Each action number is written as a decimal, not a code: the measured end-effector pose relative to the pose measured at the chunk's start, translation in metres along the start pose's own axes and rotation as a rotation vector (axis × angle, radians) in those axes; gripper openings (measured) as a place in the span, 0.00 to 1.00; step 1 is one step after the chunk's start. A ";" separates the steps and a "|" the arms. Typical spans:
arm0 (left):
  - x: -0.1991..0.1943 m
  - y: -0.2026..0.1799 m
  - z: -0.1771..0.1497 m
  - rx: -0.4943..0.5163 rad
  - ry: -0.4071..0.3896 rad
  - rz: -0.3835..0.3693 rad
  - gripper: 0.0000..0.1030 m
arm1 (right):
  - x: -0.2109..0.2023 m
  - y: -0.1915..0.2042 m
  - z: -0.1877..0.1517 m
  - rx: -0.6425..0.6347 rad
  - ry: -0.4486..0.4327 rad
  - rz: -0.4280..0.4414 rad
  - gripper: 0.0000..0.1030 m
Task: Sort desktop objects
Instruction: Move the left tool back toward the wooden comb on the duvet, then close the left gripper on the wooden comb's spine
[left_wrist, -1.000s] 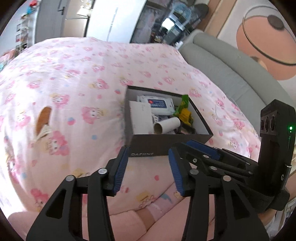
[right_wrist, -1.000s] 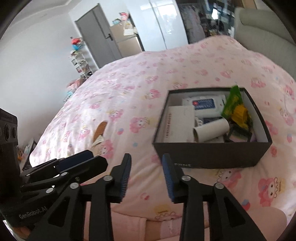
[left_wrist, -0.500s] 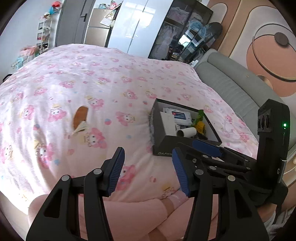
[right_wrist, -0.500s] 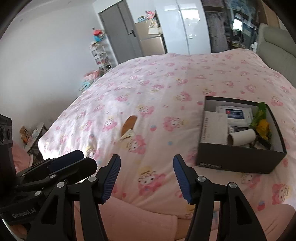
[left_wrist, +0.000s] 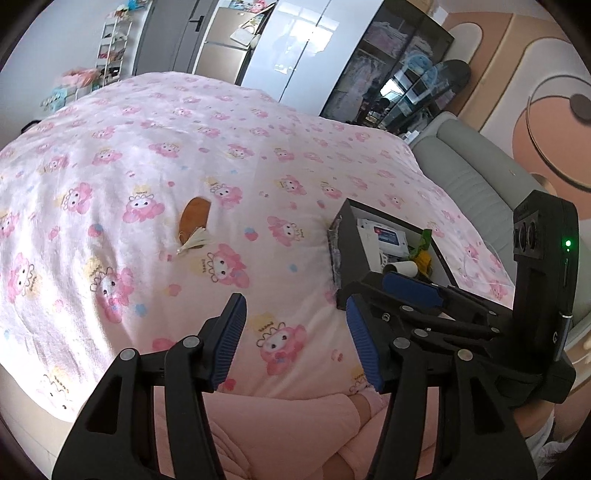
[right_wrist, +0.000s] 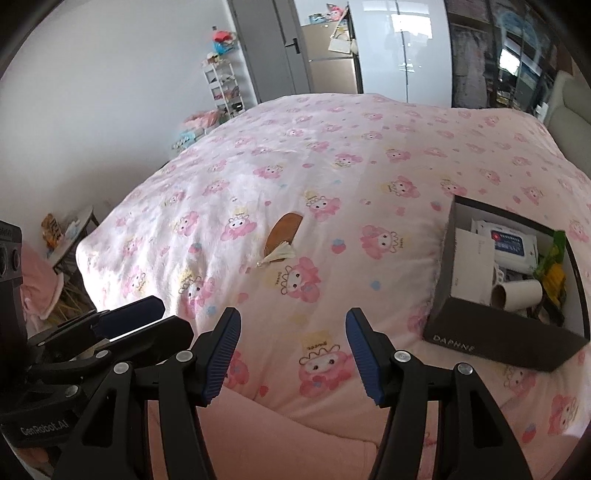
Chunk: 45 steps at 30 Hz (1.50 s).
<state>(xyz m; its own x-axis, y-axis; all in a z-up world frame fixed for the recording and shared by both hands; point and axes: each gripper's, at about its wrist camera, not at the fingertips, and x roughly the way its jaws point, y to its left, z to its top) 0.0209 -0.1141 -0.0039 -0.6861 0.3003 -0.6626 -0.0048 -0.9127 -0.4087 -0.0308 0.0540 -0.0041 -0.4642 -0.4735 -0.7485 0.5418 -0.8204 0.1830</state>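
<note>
I see the left gripper (left_wrist: 295, 338) has just been opening and the right gripper (right_wrist: 291, 350) stands apart, both empty; the wooden comb (right_wrist: 282, 232) lies on the bedspread (right_wrist: 332, 155) beside the black box (right_wrist: 491, 343).

In the left wrist view, the right claw (left_wrist: 397, 291) covers the near corner of the black box (left_wrist: 345, 254) at 3 o'clock. We cannot identify the small items under the paper tube (right_wrist: 517, 294). The shelf (right_wrist: 225, 88) contents at 11 o'clock are too small.
</note>
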 end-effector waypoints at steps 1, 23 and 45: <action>0.002 0.003 0.002 -0.006 0.001 0.001 0.56 | 0.003 0.001 0.002 -0.004 0.003 -0.001 0.54; 0.123 0.048 0.085 -0.047 0.072 0.023 0.56 | 0.104 -0.039 0.078 0.012 0.065 -0.107 0.54; 0.262 0.163 0.101 -0.372 0.210 0.217 0.54 | 0.237 -0.088 0.087 0.091 0.215 -0.192 0.54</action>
<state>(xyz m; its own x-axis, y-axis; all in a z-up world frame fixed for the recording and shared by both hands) -0.2326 -0.2122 -0.1808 -0.4801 0.1984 -0.8545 0.4091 -0.8110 -0.4182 -0.2501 -0.0140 -0.1423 -0.3873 -0.2365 -0.8911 0.3888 -0.9183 0.0747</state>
